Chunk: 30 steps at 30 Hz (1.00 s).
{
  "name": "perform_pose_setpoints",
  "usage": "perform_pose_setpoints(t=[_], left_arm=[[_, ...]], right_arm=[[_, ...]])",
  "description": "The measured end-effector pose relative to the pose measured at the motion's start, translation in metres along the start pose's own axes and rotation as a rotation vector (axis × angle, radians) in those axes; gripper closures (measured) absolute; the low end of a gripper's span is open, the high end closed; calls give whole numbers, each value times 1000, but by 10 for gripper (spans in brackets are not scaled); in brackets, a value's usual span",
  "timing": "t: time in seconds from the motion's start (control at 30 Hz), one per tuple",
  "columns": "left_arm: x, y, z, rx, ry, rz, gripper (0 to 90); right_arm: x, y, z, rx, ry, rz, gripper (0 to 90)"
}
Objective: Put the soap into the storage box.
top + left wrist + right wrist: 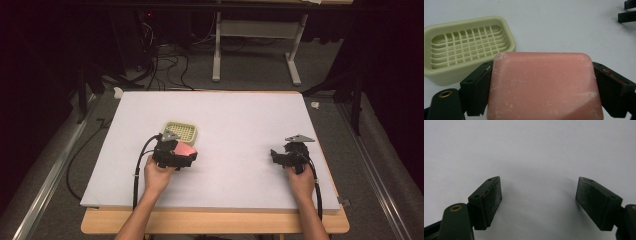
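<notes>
My left gripper clamps a pink soap bar, waxy and matt, dusted with pale scuffs. Just beside the bar sits the soap dish, smooth, slightly glossy pale green plastic with a moulded grid. My right gripper has matt black plastic jaws with rough, gritty pads over the smooth white matt table

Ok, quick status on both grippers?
Left gripper: closed on the pink soap bar, beside the soap dish.
Right gripper: open, holding nothing.
</notes>
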State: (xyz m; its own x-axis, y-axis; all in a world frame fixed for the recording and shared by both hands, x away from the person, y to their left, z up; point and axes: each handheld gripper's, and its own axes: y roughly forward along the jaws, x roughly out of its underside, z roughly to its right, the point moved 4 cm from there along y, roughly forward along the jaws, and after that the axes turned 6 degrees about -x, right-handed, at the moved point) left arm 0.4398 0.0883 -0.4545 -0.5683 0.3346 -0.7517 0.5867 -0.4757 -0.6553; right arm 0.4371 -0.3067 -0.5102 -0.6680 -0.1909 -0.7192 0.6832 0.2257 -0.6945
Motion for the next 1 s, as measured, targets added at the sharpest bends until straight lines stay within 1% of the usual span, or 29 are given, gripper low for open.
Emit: perform_pose_setpoints(t=[0.13,0.23,0.27,0.37,0.47,0.53,0.6,0.67,0.77,0.9,0.97,1.0], left_arm=[[-3,0,-4,-14,-6,-8,141],[-6,-1,-6,-25,-1,-14,141],[-7,-1,-7,-27,-8,-10,141],[-7,-1,-12,-14,-32,-11,141],[-6,0,-17,-27,-42,-19,141],[-6,1,-20,-29,-61,-21,141],[-6,0,-22,-32,-66,-20,141],[-7,0,-23,-39,-65,-22,141],[-8,2,-26,-66,-53,-36,141],[-13,2,-28,-80,-42,-41,141],[-15,2,-29,-80,-46,-35,141],[-16,3,-30,-73,-56,-35,141]], right_arm=[[0,0,0,1,-3,1,215],[0,0,0,0,-2,1,216],[0,0,0,0,-4,1,216],[0,0,0,0,-7,3,217],[0,0,0,-2,-5,1,216],[0,0,0,-1,-6,1,217],[0,0,0,-2,-6,1,217],[0,0,0,-3,-5,1,217],[0,0,-1,-2,-7,3,217],[0,0,-1,-2,-7,1,217],[0,0,-1,-2,-9,3,218],[0,0,-1,-3,-8,2,217]])
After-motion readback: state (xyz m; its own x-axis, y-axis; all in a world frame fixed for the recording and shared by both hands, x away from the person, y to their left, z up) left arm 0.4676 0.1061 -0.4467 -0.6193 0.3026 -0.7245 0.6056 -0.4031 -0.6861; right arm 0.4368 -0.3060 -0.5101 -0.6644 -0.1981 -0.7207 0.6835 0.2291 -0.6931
